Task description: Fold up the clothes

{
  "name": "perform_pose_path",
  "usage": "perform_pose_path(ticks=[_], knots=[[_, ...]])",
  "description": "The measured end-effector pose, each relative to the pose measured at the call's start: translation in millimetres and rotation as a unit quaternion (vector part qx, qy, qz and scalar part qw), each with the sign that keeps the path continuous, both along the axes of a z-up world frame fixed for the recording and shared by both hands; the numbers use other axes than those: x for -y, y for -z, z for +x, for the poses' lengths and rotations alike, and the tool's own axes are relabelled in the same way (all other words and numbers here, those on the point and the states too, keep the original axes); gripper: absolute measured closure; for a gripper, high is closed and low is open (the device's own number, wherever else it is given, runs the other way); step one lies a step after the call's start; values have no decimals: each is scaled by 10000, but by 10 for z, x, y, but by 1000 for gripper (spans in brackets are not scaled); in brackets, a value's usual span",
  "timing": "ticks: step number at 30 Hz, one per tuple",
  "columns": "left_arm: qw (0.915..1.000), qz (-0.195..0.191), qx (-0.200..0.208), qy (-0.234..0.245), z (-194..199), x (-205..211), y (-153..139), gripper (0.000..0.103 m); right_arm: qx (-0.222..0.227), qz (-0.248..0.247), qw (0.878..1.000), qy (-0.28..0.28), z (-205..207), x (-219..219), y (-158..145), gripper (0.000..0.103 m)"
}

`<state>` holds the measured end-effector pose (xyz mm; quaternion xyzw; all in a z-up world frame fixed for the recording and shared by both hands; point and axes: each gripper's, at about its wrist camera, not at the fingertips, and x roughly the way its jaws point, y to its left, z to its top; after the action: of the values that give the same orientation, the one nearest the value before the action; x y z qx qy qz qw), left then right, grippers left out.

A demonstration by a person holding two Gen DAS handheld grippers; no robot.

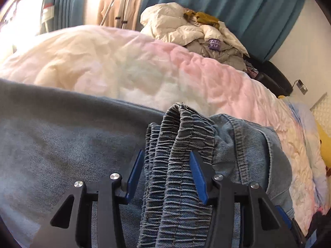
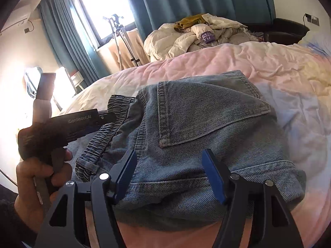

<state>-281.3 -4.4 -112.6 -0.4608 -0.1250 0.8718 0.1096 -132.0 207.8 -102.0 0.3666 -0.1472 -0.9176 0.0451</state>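
Note:
The blue jeans [image 2: 206, 119] lie bunched on the pink and white bed cover [image 2: 269, 66], back pocket up. In the left wrist view my left gripper [image 1: 166, 152] is shut on the gathered elastic waistband [image 1: 175, 136], which fills the gap between the blue pads. A broad stretch of faded denim [image 1: 51, 136] spreads to its left. In the right wrist view my right gripper [image 2: 169, 151] is shut on a thick fold of the jeans near a seam. The left gripper [image 2: 82, 122], in a person's hand [image 2: 41, 177], reaches the waistband [image 2: 99, 136] from the left.
A pile of cream padded jackets [image 1: 182, 26] with a mustard cloth on top sits at the far side of the bed. Teal curtains [image 1: 238, 4] and a metal stand [image 2: 122, 39] are by the window. A dark box [image 1: 275, 78] and a yellow object [image 1: 324, 142] lie to the right.

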Motion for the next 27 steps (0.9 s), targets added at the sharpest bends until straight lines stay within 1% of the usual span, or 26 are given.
perform_pose_path(ticks=[2,7,10,13,14,18,19,20,23,26,27], knots=[[9995,297,90,-53,-9,75,58,55,71,153,9999,-29,-43,54,65,37],[9986,470,234,-106,91,137,19,55,143,413,9990,-72,-97,144,164,36],[9968,653,424,-187,182,211,-5,55,152,287,9995,-64,-94,112,159,36],[9938,871,678,-121,292,285,-24,55,157,170,9997,-68,-81,77,145,36],[9935,886,705,-89,356,300,-31,55,157,148,9997,-69,-76,70,138,36],[9924,910,833,-19,585,371,-25,46,147,45,9999,-70,-46,47,110,36],[9916,937,892,-65,604,397,-4,43,134,-12,9999,-81,-36,36,104,36],[9906,971,952,-111,622,424,17,42,121,-69,9999,-91,-26,25,97,36],[9827,1397,1184,-280,609,515,100,41,88,-245,9996,-117,2,-10,81,36],[9775,1676,1265,-209,582,521,157,41,92,-352,9992,-137,-17,-45,70,36],[9752,1795,1287,-98,577,502,172,41,99,-354,9992,-143,-26,-42,76,36]])
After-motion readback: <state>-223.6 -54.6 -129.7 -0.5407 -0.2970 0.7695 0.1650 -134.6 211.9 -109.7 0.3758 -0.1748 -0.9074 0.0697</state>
